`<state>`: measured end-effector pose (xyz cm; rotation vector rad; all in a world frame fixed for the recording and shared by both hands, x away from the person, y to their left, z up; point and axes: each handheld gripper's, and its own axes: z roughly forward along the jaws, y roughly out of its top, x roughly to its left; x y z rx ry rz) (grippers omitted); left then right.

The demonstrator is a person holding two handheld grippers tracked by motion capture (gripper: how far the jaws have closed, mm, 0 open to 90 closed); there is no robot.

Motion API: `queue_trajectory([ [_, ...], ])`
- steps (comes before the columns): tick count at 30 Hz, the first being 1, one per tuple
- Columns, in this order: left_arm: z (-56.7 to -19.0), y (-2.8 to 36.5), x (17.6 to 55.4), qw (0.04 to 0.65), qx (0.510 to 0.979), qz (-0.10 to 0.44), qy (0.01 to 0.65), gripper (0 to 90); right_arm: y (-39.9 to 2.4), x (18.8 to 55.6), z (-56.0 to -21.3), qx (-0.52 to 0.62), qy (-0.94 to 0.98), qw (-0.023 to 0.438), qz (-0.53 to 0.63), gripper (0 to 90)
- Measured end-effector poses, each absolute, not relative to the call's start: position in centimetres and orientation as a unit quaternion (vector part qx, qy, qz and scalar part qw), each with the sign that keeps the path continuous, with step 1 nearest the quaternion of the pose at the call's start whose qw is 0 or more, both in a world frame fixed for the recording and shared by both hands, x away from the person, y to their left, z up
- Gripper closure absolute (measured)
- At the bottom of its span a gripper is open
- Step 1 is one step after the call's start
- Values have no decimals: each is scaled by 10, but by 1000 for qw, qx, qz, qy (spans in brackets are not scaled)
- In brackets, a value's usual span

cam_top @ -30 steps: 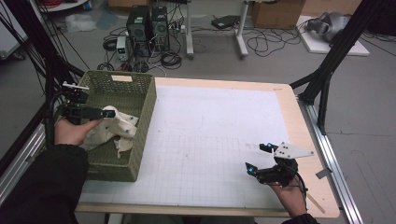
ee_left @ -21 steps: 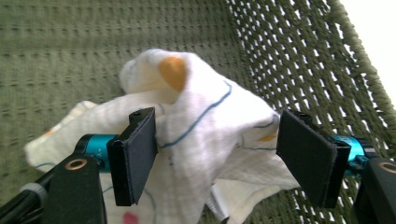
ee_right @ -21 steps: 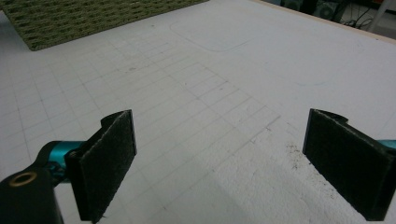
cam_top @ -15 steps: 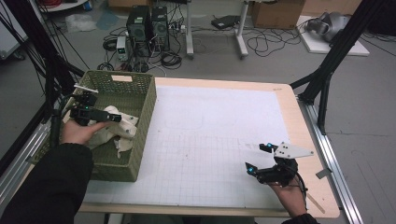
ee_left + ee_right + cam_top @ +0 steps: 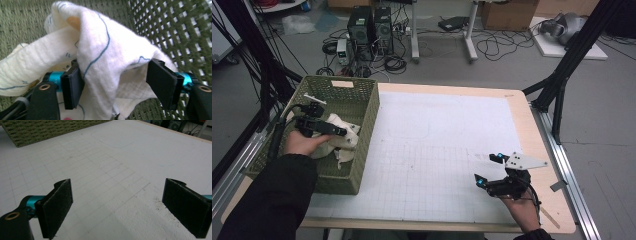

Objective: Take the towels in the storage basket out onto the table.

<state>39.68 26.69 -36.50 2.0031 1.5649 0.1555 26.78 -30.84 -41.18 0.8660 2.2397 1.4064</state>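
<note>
Left gripper in the basket, around a fold of white cloth

Nearest us, our right gripper [image 5: 488, 169] rests on the gridded white table [image 5: 437, 150], jaws spread wide with nothing between them. Farther off at the left, our left gripper [image 5: 117, 82] sits inside the green woven basket [image 5: 367, 107]; its jaws have just been closing a little, a fold of the white cloth [image 5: 105, 50] with blue lines lies between them, the left pad touching it, the right just apart.

The green woven plastic basket [image 5: 362, 145] walls hem in the crumpled white cloth [image 5: 343, 140] at the surface's left edge; the white gridded surface [image 5: 437, 150] beside it lies open.
</note>
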Motion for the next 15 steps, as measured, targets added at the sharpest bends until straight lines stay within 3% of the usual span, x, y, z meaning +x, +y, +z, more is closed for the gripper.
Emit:
queue_trajectory([
  [15, -397, 260, 404, 165, 785, 28, 597, 482, -308, 268, -411, 305, 791, 178, 499, 89],
])
